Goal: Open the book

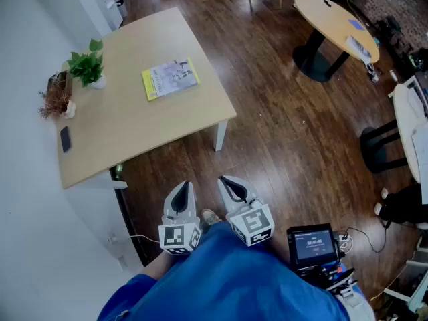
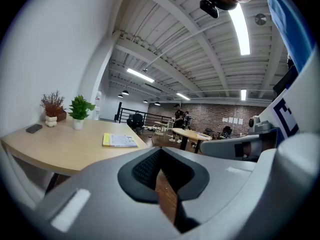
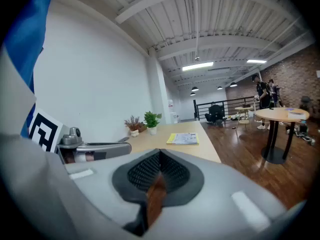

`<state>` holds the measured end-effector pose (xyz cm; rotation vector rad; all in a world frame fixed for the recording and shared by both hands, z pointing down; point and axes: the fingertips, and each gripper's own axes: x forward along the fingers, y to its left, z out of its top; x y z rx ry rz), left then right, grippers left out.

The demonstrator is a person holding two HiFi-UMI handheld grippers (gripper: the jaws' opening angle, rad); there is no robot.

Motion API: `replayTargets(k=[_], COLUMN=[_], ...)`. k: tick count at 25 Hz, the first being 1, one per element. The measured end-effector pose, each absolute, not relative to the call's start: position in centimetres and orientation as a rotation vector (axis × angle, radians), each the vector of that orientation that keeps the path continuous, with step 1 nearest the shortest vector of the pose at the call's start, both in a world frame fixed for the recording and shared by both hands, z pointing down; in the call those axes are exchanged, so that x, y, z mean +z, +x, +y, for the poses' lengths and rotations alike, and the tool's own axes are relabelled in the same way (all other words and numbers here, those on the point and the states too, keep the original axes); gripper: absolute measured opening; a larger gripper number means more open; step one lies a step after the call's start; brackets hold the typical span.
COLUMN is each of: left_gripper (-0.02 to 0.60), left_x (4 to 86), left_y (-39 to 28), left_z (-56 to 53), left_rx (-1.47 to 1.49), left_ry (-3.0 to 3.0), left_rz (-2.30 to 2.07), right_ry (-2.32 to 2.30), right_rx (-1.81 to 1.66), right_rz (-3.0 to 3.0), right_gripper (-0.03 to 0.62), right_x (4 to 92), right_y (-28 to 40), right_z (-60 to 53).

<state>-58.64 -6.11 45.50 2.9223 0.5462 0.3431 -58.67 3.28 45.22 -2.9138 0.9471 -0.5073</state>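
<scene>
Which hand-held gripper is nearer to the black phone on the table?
Left. The left hand-held gripper is past the near edge of the table, down and right of the phone; the right hand-held gripper is beside it, farther right.

The head view looks steeply down from above, well back from the worktop (image 1: 134, 126). Both gripper views face it nearly level from afar, sharing the book (image 1: 170, 79).

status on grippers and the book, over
Left gripper, right gripper shut, empty, short of the table. Book closed, flat on it. Potted plant and phone well aside.
</scene>
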Motion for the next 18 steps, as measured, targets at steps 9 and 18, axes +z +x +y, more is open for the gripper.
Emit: replayTargets(k=[9, 18], left_gripper=[0.008, 0.008], left_x=[45.0, 44.6], left_y=[-57.2, -53.7], left_z=[-3.6, 4.9], left_rx=[0.343, 0.339], left_ry=[2.927, 2.949], left_rz=[0.572, 0.607], right_ry=[-2.926, -2.921], right_rx=[-0.476, -0.433], right_rz=[0.888, 0.857], right_gripper=[0.003, 0.003], right_x=[44.8, 44.1], right_y=[-57.4, -54.2], right_z=[6.1, 14.6])
